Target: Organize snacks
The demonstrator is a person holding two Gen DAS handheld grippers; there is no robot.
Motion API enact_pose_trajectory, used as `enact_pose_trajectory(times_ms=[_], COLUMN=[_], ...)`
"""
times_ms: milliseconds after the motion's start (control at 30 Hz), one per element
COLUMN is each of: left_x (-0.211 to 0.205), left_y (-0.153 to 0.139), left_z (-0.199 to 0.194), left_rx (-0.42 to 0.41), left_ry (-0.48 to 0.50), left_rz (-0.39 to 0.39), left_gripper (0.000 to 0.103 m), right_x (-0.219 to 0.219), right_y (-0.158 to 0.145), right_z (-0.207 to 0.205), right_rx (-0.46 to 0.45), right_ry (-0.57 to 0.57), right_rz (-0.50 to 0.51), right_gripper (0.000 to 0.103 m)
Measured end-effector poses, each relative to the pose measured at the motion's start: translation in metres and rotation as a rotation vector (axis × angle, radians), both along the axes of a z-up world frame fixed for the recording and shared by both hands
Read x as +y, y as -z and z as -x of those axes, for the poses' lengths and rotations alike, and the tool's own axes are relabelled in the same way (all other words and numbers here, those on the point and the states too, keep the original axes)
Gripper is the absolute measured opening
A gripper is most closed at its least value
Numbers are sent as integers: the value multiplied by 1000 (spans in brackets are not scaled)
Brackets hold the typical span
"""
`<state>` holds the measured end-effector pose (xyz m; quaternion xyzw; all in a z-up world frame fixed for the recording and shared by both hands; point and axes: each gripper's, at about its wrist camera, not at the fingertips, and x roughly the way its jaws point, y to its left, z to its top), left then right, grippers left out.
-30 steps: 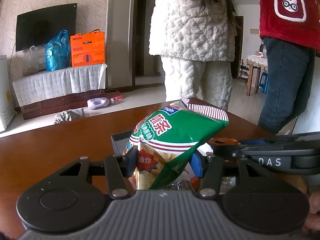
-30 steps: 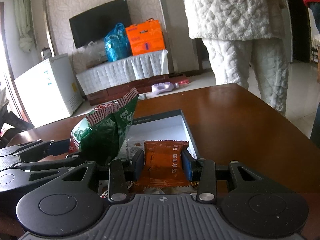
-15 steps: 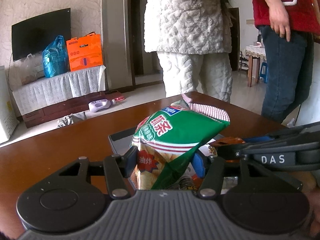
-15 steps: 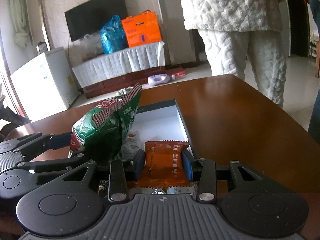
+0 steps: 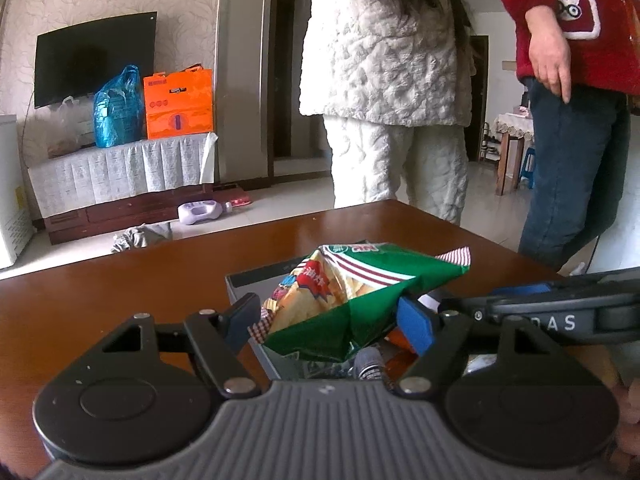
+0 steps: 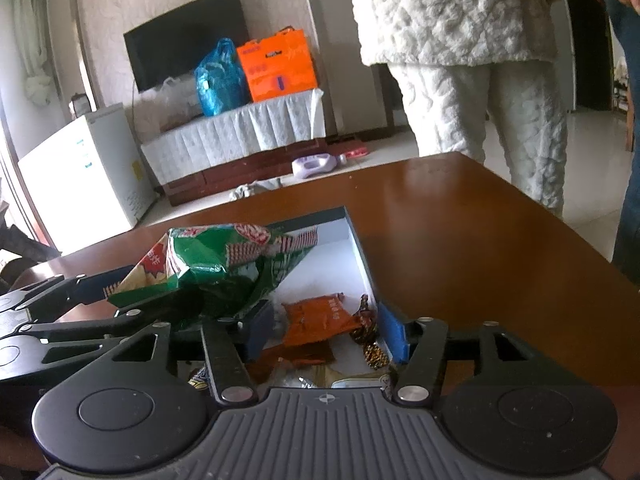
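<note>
Left wrist view: left gripper (image 5: 332, 320) with fingers spread wide, a green chip bag (image 5: 360, 292) lying tilted between them over the near end of a grey box (image 5: 240, 284) on a brown table (image 5: 100, 280); whether the pads touch the bag is unclear. The right gripper (image 5: 520, 300) reaches in from the right.

Right wrist view: right gripper (image 6: 326, 330) wide apart, holding nothing. An orange snack packet (image 6: 316, 318) lies loose inside the box (image 6: 362, 248), beside a small brown wrapped candy (image 6: 370, 340). The chip bag (image 6: 216, 264) rests at the box's left side.

Both wrist views closely face, seemingly, one box (image 5: 240, 286)
</note>
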<state>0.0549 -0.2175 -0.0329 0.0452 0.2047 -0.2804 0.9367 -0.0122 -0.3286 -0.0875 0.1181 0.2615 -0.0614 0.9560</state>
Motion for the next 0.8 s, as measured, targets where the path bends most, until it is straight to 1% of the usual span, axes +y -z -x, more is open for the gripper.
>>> enact_pose_trajectory(times_ms=[67,200,300,367,433,633,700,800], left_x=[0,3,4,6,10,20,24,32], left_y=[0,-4,-8,-10,-12,-12,-12,-10], left_z=[3,8,14,20,26,40,43,50], left_rx=[0,3,-7,-13,-10,21,39,77], left_ry=[-2,1,8,13,17,15,16,-8], left_rz=[13,36,37,39,44,46,60,75], left_gripper=[82,83,84,89,90,91,93,96], right_x=[-2,-4,-4,-3,-1,3,4,5], right_y=[-3,-9,-13,-14,-15,-18,-19,-20], right_z=[2,6,12,14,17,24,29,36], right_rx=[-10,-41,-63,-66,-62,-65,-69,-76], right_ry=[4,29,44,40,33,22,18,13], right_rz=[1,0,1,1,3,-8,-10,-8], right_gripper=[62,66,71,73,73,73,74,80])
